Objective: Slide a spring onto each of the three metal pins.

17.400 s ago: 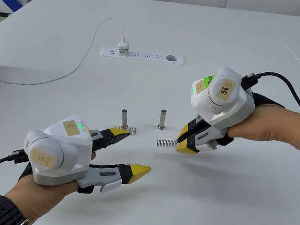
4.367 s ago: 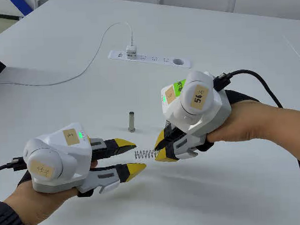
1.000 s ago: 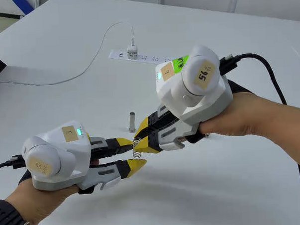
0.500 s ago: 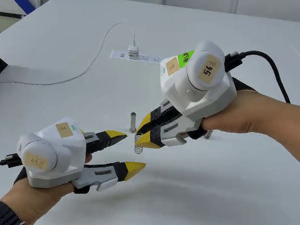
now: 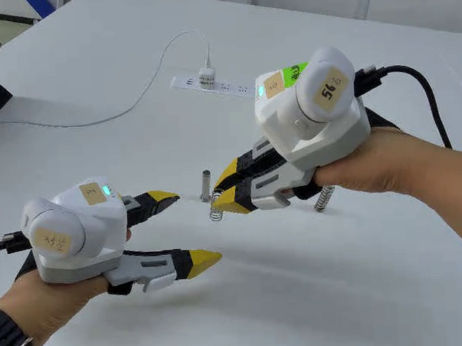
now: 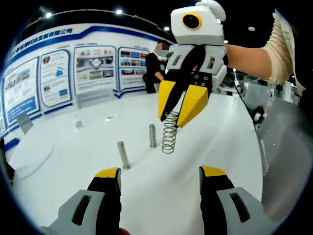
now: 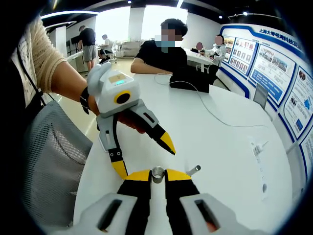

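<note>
My right gripper (image 5: 223,195) is shut on the top of a small spring (image 5: 216,213), which hangs upright just above the white table. A bare metal pin (image 5: 206,185) stands right behind the spring, a little to its left. In the right gripper view the spring (image 7: 157,173) is end-on between the shut tips of the right gripper (image 7: 157,177), with the pin (image 7: 193,170) beside them. My left gripper (image 5: 183,227) is open and holds nothing, a short way left of the spring. In its own view, the left gripper (image 6: 161,174) faces the hanging spring (image 6: 169,132), the bare pin (image 6: 123,154) and a second pin (image 6: 152,135).
A coiled spring (image 5: 322,198) stands upright on the table under my right hand. A white power strip (image 5: 212,86) with a plug and cable lies at the far side of the table. A grey mesh chair back (image 7: 54,161) stands beside the table, and people sit behind.
My left gripper has drawn back to the left, away from the spring. The right gripper has lifted slightly with the spring, closer to the bare pin.
</note>
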`<state>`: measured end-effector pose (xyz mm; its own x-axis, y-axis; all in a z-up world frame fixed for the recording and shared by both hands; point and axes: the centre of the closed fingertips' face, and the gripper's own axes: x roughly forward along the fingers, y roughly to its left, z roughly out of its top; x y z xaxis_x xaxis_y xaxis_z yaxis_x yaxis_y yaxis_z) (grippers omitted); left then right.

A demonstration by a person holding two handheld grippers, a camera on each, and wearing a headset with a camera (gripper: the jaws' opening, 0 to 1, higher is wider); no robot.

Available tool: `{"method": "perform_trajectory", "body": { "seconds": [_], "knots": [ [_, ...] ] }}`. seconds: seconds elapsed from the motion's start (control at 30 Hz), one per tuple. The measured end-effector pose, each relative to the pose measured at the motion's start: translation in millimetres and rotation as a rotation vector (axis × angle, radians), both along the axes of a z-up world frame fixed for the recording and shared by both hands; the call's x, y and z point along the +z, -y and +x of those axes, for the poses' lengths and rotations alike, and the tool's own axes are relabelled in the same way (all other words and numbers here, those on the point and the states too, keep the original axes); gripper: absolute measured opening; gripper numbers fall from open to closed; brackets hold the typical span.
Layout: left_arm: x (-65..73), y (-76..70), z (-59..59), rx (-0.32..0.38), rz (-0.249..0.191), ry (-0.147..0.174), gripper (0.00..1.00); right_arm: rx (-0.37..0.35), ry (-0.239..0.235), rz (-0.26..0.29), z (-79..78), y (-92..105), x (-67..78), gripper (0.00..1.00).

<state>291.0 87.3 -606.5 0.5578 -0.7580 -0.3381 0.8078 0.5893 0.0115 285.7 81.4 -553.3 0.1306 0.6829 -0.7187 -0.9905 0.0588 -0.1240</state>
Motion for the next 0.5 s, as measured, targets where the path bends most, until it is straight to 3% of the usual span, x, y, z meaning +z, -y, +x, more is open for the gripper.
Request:
{"method": "perform_trajectory", "body": {
  "seconds": [0.3, 0.5],
  "knots": [
    [0.3, -0.5, 1.2, 0.004, -0.001, 0.001, 0.67, -0.032, 0.023, 0.012, 20.5, -0.7, 8.0, 0.12],
    [1.3, -3.4, 2.1, 0.011, 0.000, 0.004, 0.67, -0.069, 0.045, 0.019, 43.4, -1.0, 10.5, 0.12]
  ]
}}
